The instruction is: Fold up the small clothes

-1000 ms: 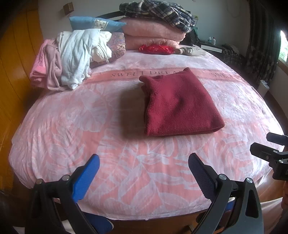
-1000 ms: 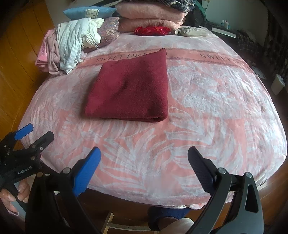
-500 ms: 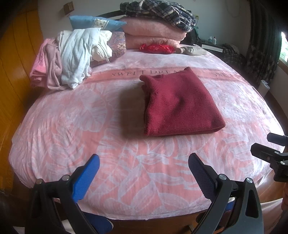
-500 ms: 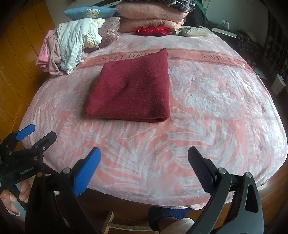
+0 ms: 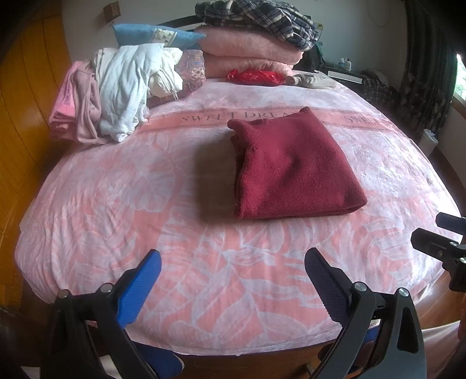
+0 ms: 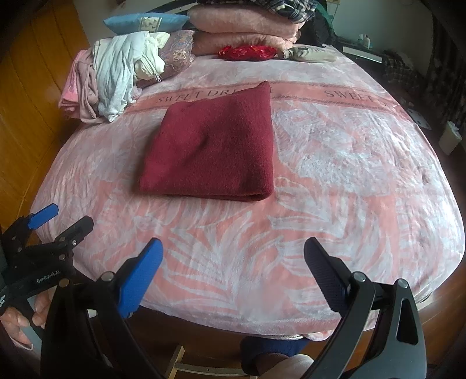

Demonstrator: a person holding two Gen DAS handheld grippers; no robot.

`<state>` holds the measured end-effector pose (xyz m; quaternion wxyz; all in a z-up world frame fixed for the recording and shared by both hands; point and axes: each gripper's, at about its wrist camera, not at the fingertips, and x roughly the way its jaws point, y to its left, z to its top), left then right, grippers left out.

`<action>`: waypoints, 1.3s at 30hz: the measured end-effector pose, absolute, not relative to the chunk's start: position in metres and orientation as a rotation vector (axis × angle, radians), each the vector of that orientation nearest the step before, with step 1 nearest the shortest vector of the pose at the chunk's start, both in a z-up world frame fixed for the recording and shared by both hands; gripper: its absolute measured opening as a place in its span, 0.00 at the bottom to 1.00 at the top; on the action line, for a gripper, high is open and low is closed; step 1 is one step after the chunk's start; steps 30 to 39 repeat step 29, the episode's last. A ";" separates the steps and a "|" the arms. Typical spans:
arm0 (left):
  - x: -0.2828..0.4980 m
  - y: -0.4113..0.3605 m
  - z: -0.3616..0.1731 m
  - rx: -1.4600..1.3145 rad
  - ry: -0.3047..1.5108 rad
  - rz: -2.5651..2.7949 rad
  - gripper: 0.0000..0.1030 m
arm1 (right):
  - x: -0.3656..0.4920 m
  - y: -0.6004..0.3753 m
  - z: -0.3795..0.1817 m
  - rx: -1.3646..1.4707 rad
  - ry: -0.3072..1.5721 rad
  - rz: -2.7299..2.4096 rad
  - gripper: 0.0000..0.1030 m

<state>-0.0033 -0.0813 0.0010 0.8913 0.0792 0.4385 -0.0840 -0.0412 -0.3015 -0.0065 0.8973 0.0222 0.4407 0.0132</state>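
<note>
A dark red garment [image 5: 294, 169] [image 6: 212, 151] lies folded into a neat rectangle in the middle of the pink floral bedspread [image 5: 116, 204] [image 6: 349, 163]. My left gripper [image 5: 233, 262] hangs open above the bed's near edge, well short of the garment, with nothing between its fingers. My right gripper [image 6: 233, 256] is also open and holds nothing, at the same near edge. Each gripper shows in the other's view: the right one [image 5: 437, 236] at the right border, the left one [image 6: 58, 221] at the lower left with a hand [image 6: 17, 317] on it.
A heap of white and pink clothes [image 5: 113, 96] [image 6: 107, 75] sits at the bed's far left. Behind it are a blue pillow [image 5: 154, 35], stacked pink blankets [image 5: 250, 49] with a plaid garment [image 5: 259, 17] on top, and a red item [image 5: 256, 76]. Wooden wall panels [image 5: 26, 102] run along the left.
Both views have shifted only slightly; the garment lies as before. Both grippers stay open near the bed's edge.
</note>
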 end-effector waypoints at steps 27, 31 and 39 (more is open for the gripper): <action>-0.004 -0.075 0.001 0.161 0.905 -0.172 0.96 | -0.038 -0.306 -0.008 0.032 0.920 0.040 0.94; -0.004 -0.073 0.001 0.160 0.903 -0.174 0.96 | -0.038 -0.306 -0.008 0.032 0.920 0.041 0.94; -0.004 -0.073 0.001 0.160 0.903 -0.174 0.96 | -0.038 -0.306 -0.008 0.032 0.920 0.041 0.94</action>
